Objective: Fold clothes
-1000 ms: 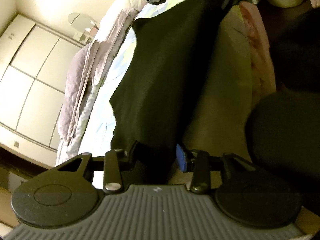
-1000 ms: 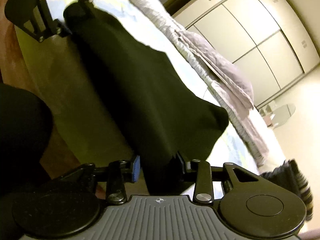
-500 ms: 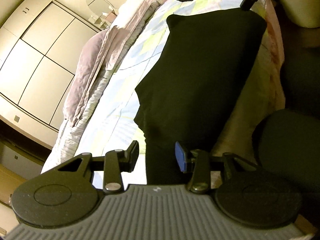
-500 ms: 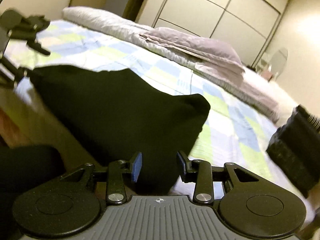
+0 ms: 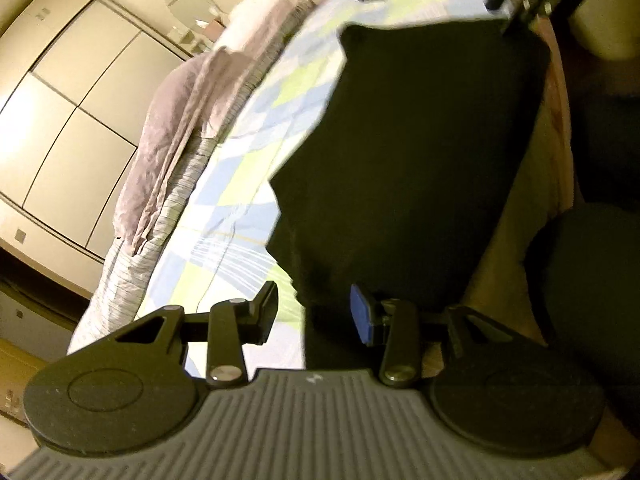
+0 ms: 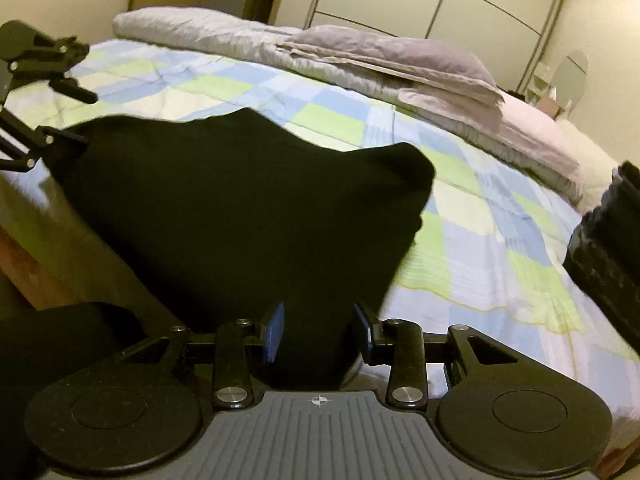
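Observation:
A black garment [image 5: 420, 152] lies spread on the near edge of the bed, on a blue, green and white checked quilt [image 5: 240, 184]. It also shows in the right wrist view [image 6: 240, 200]. My left gripper [image 5: 314, 312] is open, with the garment's near corner lying between its fingers. My right gripper [image 6: 319, 330] is open too, with the garment's other near corner between its blue pads [image 6: 276, 330]. Each gripper appears at the far end of the garment in the other's view: the right one [image 5: 520, 4], the left one [image 6: 36, 92].
A folded grey-lilac blanket [image 6: 392, 56] lies along the far side of the bed. White wardrobe doors [image 5: 60, 112] stand behind it. A dark striped item [image 6: 608, 240] sits on the bed at the right. A dark rounded shape [image 5: 592, 288] is beside the bed's wooden edge.
Both grippers have lowered the black garment onto the bed and opened; a second ago each was shut on a hanging corner. The garment now lies flat on the quilt.

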The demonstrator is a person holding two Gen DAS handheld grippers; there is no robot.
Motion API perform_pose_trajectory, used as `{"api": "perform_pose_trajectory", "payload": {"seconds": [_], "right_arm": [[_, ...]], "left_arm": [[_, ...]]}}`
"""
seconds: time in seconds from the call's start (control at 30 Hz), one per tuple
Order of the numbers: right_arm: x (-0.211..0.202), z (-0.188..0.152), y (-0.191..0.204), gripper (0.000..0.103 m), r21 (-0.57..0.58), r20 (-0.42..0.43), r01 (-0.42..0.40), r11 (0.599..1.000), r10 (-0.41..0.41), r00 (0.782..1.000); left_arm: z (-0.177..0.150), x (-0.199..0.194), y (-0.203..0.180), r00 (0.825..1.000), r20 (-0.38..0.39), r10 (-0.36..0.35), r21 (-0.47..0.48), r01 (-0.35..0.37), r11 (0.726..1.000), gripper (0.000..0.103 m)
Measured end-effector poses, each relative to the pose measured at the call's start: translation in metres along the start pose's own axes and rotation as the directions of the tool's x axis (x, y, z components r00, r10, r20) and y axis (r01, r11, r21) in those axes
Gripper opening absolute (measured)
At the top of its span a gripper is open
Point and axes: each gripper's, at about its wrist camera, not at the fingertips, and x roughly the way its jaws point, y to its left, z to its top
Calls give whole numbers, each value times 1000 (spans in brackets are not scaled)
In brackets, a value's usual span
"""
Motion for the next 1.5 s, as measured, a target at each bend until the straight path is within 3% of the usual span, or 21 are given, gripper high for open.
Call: {"api": "perform_pose_trajectory", "payload": {"seconds": [0.17, 0.2, 0.27, 0.43, 0.5, 0.53, 0.63, 0.73, 0.77, 0.8, 0.83, 0.87, 0.9, 0.93, 1.1, 1.23, 1.33, 1.43, 1.5], "right_arm": [[4, 16, -32, 37, 88, 43, 6, 996, -10, 999], [8, 21, -39, 37, 106, 44, 5, 994, -10, 999], [17, 33, -53, 37, 142, 47, -1, 990, -6, 999], [52, 60, -88, 39, 249, 46, -37, 968, 26, 999], [64, 68, -103, 55, 305, 50, -48, 951, 35, 998], [69, 71, -109, 68, 332, 55, -55, 942, 39, 998], [83, 78, -124, 70, 399, 59, -91, 913, 73, 996], [97, 84, -136, 70, 455, 57, -138, 880, 126, 990], [103, 85, -139, 70, 478, 56, -153, 865, 144, 988], [108, 85, -142, 70, 500, 55, -168, 850, 162, 985], [114, 86, -145, 69, 522, 55, -182, 833, 180, 982], [120, 86, -148, 62, 541, 57, -198, 817, 199, 978], [126, 85, -151, 44, 558, 63, -223, 799, 227, 972], [131, 84, -154, 14, 574, 71, -252, 779, 259, 963], [133, 62, -170, 9, 647, 46, -209, 733, 236, 971], [147, 30, -175, 9, 736, 56, -216, 642, 261, 964], [141, 41, -182, 10, 717, 32, -209, 665, 269, 963], [121, 59, -177, 11, 634, 1, -157, 757, 203, 979], [105, 68, -171, 20, 580, -7, -108, 807, 138, 990]], "left_arm": [[8, 15, 54, 1000, 27, -14, -160, 18, 987, 47], [10, 23, 65, 999, 34, -30, -197, 36, 980, 54], [14, 43, 86, 995, 57, -79, -276, 92, 957, 59], [24, 106, 118, 975, 85, -207, -402, 223, 888, 59], [26, 130, 124, 962, 96, -255, -432, 271, 860, 59], [27, 141, 126, 952, 106, -287, -450, 303, 840, 59], [32, 174, 132, 909, 128, -398, -478, 408, 778, 48], [32, 197, 135, 882, 151, -446, -512, 455, 729, 42], [32, 203, 136, 873, 157, -461, -525, 469, 710, 36], [30, 208, 136, 865, 158, -477, -535, 480, 695, 14], [29, 212, 135, 862, 152, -484, -534, 484, 694, 5], [29, 214, 133, 867, 142, -478, -524, 476, 706, 3], [28, 214, 132, 871, 137, -471, -515, 469, 717, 2], [28, 213, 133, 876, 140, -461, -509, 463, 725, 2], [31, 221, 120, 883, 123, -453, -462, 455, 762, 2], [37, 235, 111, 883, 95, -459, -447, 450, 773, 2], [39, 235, 116, 880, 86, -468, -451, 453, 769, 3], [35, 228, 127, 885, 92, -456, -476, 441, 761, 7], [31, 218, 135, 900, 98, -425, -491, 415, 766, 9]]}}
